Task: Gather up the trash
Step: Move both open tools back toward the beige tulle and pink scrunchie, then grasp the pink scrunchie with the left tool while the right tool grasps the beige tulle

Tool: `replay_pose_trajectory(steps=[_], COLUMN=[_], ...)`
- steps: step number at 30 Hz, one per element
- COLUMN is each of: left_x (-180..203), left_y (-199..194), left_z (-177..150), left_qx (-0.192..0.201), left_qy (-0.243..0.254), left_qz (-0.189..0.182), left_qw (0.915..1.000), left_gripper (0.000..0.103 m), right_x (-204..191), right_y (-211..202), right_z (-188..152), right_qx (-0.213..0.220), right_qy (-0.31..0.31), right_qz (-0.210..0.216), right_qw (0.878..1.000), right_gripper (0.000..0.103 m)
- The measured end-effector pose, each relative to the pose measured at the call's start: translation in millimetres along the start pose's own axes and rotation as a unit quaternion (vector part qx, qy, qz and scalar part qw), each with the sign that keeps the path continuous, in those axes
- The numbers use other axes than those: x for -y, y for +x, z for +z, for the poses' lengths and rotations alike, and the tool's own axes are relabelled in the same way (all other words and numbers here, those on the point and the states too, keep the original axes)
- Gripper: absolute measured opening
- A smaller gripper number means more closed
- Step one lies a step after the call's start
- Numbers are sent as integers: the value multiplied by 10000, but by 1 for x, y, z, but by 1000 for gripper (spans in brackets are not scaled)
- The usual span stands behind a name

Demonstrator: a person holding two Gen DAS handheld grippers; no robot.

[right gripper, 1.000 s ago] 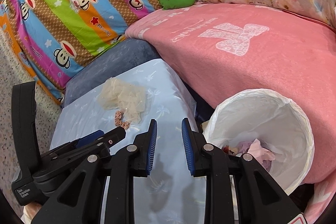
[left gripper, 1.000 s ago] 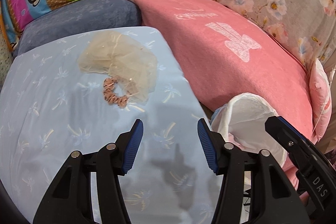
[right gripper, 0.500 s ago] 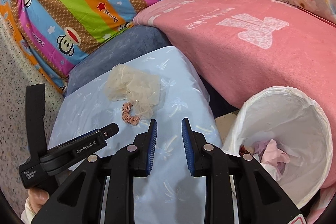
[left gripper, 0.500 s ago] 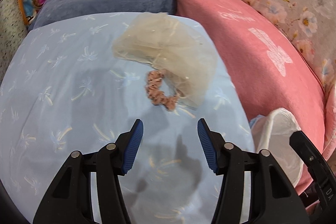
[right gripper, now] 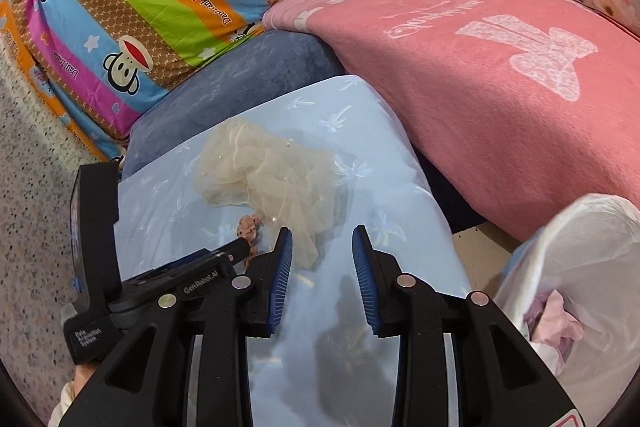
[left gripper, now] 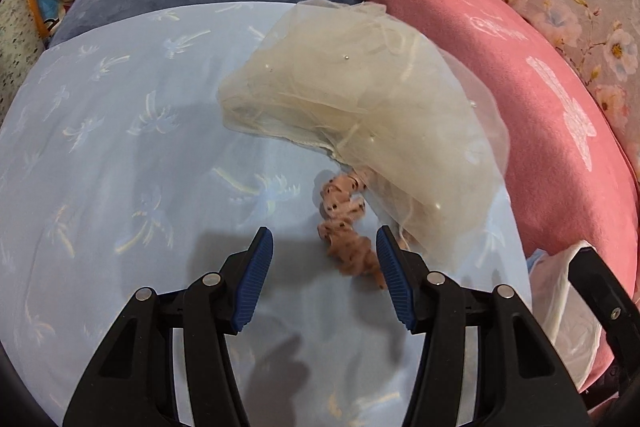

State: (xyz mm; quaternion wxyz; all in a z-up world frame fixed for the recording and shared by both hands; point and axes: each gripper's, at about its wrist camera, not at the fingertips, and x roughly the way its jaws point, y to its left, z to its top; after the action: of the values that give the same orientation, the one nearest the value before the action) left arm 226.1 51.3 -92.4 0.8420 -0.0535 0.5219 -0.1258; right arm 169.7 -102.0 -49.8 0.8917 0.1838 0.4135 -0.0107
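A: Hovering my left gripper point(left gripper: 324, 263) over the pale blue sheet point(left gripper: 120, 147), jaws standing partly apart, gripping nothing. The pink scrunchie point(left gripper: 346, 223) is lying between the pads, close to the right one.

B: And the mesh?

A: The cream mesh cloth point(left gripper: 360, 99) is lying just beyond, covering the scrunchie's far end.

B: Right side?

A: My right gripper point(right gripper: 322, 267) is opening, nothing between its pads. The white-lined bin point(right gripper: 580, 267) is sitting at far right, beside the sheet.
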Motion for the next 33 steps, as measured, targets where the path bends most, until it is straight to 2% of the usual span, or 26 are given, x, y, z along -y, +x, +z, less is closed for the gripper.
replay_pose_trajectory(steps=[3, 5, 7, 9, 10, 12, 14, 18, 22, 23, 24, 25, 27, 30, 33], left_x=[-4, -3, -4, -10, -14, -27, -38, -57, -75, -79, -85, -86, -89, -90, -87], left_y=[12, 12, 13, 11, 10, 6, 0, -6, -9, -9, -10, -11, -12, -13, -15], left_z=[5, 7, 9, 10, 11, 11, 9, 6, 4, 3, 3, 3, 3, -1, -7], left_qx=[-62, 47, 83, 85, 64, 49, 131, 156, 186, 194, 192, 190, 187, 167, 130], left_qy=[1, 105, 215, 245, 220, 102, 35, -81, -276, -323, -382, -416, -465, -483, -457], left_qz=[1, 51, 125, 154, 123, 77, 189, 334, 559, 587, 588, 593, 596, 566, 517], left_qw=[10000, 9999, 9997, 9995, 9997, 9999, 9997, 9993, 9979, 9976, 9974, 9972, 9970, 9971, 9975], left_gripper=[51, 50, 42, 22, 18, 17, 17, 16, 16, 16, 16, 16, 16, 16, 16], right_x=[-3, -7, -12, -21, -25, -33, -42, -59, -75, -76, -77, -76, -73, -69, -61], right_y=[20, 32, 43, 54, 58, 68, 78, 101, 127, 131, 135, 139, 143, 134, 121], right_z=[10, 17, 24, 31, 33, 40, 45, 45, 36, 33, 29, 24, 14, 3, -13], right_qx=[-66, -109, -137, -150, -148, -139, -185, -366, -581, -645, -709, -801, -954, -904, -927], right_qy=[13, 29, 5, -82, -132, -227, -267, -341, -450, -449, -428, -397, -305, -271, -161], right_qz=[-11, 16, 22, 17, 20, 9, 42, 196, 168, 158, 147, 163, 213, 194, 240], right_qw=[10000, 9999, 9999, 9999, 9998, 9996, 9995, 9986, 9972, 9968, 9965, 9959, 9947, 9953, 9953], right_gripper=[34, 37, 39, 46, 51, 57, 62, 64, 64, 62, 55, 38, 18, 8, 5])
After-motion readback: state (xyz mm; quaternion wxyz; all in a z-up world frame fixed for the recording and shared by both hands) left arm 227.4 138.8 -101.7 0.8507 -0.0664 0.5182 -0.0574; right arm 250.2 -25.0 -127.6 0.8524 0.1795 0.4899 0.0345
